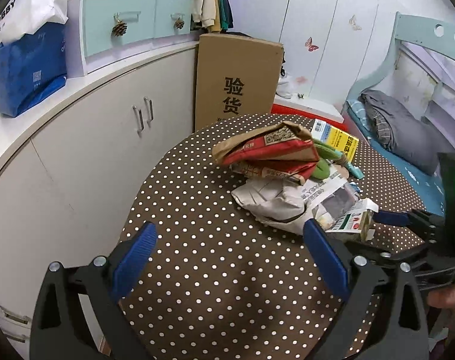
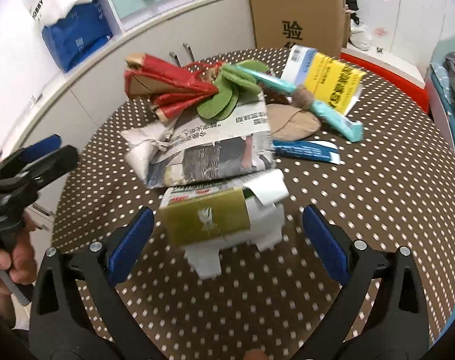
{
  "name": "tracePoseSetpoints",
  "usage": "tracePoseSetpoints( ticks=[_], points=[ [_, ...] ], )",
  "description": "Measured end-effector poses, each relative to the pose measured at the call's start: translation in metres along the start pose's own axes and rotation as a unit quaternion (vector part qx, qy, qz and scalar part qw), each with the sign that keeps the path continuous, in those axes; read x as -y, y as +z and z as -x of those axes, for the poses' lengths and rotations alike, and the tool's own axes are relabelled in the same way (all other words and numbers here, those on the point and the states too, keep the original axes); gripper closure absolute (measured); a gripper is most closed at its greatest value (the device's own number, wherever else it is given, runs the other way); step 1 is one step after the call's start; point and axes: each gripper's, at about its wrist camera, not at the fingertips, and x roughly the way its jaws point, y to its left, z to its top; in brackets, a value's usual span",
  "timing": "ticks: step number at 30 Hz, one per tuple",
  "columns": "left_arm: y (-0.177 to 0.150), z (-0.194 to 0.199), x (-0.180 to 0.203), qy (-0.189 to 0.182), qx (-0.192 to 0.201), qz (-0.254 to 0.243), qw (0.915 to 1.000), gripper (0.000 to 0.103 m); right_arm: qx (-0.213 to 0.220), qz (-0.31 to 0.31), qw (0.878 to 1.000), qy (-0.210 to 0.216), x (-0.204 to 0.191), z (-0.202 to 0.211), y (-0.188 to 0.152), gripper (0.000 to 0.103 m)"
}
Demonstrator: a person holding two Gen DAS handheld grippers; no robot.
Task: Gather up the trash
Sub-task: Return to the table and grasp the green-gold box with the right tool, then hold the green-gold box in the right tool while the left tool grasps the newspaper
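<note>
A heap of trash lies on the round brown polka-dot table (image 1: 215, 270) (image 2: 362, 210). In it are a crumpled red and brown paper bag (image 1: 269, 150) (image 2: 167, 87), a folded newspaper (image 1: 326, 201) (image 2: 215, 144), a torn green and white carton (image 1: 353, 222) (image 2: 209, 219), green felt pieces (image 2: 227, 96) and a teal wrapper (image 2: 332, 114). My left gripper (image 1: 227, 258) is open over bare cloth, left of the heap. My right gripper (image 2: 227, 237) is open with the carton between its fingers, not touching. Its blue fingertip (image 1: 389, 218) shows beside the carton in the left wrist view.
A yellow book (image 1: 341, 142) (image 2: 332, 85) lies at the table's far side, a blue wrapper (image 2: 305, 150) near it. A tall cardboard box (image 1: 236, 78) (image 2: 296, 15) stands behind the table against grey cabinets (image 1: 92, 162). A bed (image 1: 401, 138) is at the right.
</note>
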Motion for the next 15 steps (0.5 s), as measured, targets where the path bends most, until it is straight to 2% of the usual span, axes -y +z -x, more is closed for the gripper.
tracePoseSetpoints(
  ticks=[4, 5, 6, 7, 9, 15],
  points=[
    [0.003, -0.004, 0.008, -0.003, -0.002, -0.003, 1.0000, 0.007, 0.003, 0.003, 1.000, 0.005, -0.003, -0.011, 0.001, 0.008],
    [0.003, -0.007, 0.011, -0.004, -0.004, -0.004, 1.0000, 0.007, 0.008, 0.006, 1.000, 0.003, -0.004, -0.011, 0.001, 0.011],
    [0.004, -0.009, 0.014, -0.005, -0.006, -0.006, 1.0000, 0.007, 0.012, 0.010, 1.000, -0.004, -0.004, -0.010, -0.001, 0.023],
    [0.005, -0.012, 0.017, -0.007, -0.009, -0.007, 0.9999, 0.007, 0.016, 0.015, 1.000, -0.013, -0.005, -0.008, -0.003, 0.026],
    [0.007, -0.021, 0.025, -0.012, -0.018, -0.012, 0.9997, 0.007, 0.016, 0.009, 1.000, -0.005, -0.002, -0.003, -0.007, 0.026],
    [0.010, -0.047, 0.047, -0.005, -0.035, -0.018, 0.9992, 0.007, 0.026, -0.012, 0.999, -0.028, 0.014, 0.021, -0.031, 0.026]
  ],
)
